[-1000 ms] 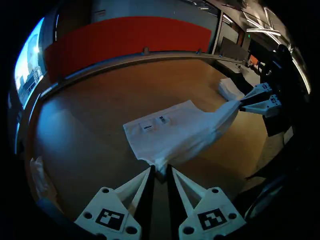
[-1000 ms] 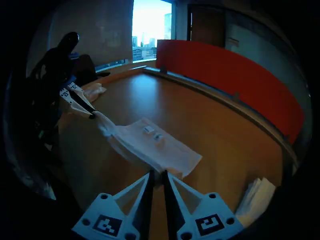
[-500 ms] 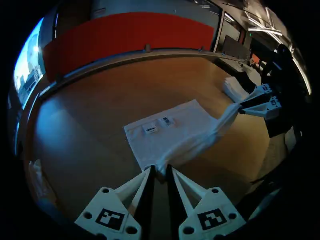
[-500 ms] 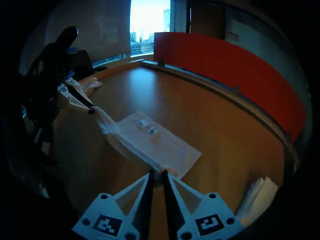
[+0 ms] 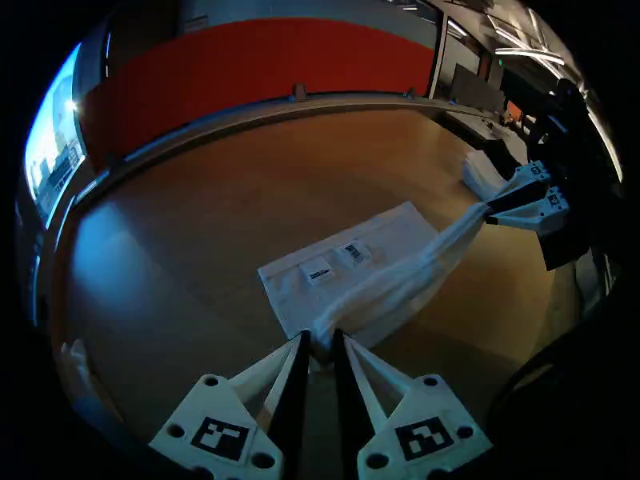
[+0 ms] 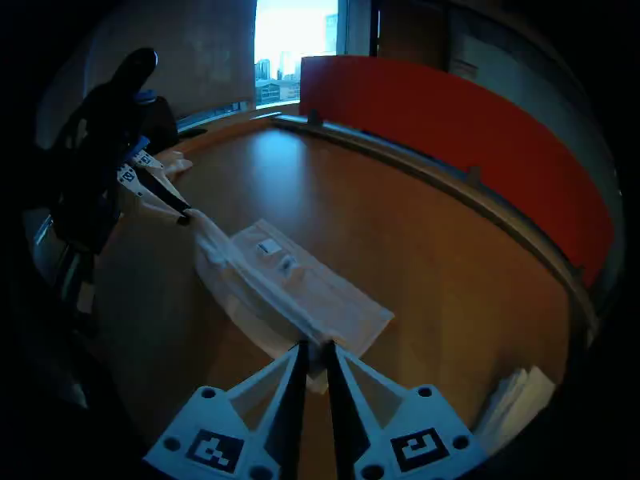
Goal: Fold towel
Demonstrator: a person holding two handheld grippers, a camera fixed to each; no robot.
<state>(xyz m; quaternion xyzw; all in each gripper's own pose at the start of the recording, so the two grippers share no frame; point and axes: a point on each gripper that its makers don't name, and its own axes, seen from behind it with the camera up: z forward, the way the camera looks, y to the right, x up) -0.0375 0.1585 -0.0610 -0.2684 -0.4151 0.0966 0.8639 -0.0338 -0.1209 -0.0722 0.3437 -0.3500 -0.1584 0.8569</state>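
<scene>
A white towel (image 5: 364,268) with two small labels lies partly on the wooden table, its near edge lifted and stretched between both grippers. My left gripper (image 5: 318,350) is shut on one corner at the bottom of the left gripper view. At the right of that view the right gripper (image 5: 488,212) pinches the other corner. In the right gripper view the towel (image 6: 280,284) runs from my right gripper (image 6: 314,352), shut on its corner, up to the left gripper (image 6: 186,214) at the left. A person's dark shape stands behind each far gripper.
The wooden table (image 5: 240,184) stretches wide beyond the towel, bounded by a grey rail and a red partition (image 5: 256,64). A stack of folded white towels (image 6: 516,400) sits at the table's edge. More pale cloth (image 6: 176,166) lies near the window side.
Both grippers have kept their hold and carried the lifted edge over the flat part of the towel; the sagging fold now hangs lower and closer to the labelled area.
</scene>
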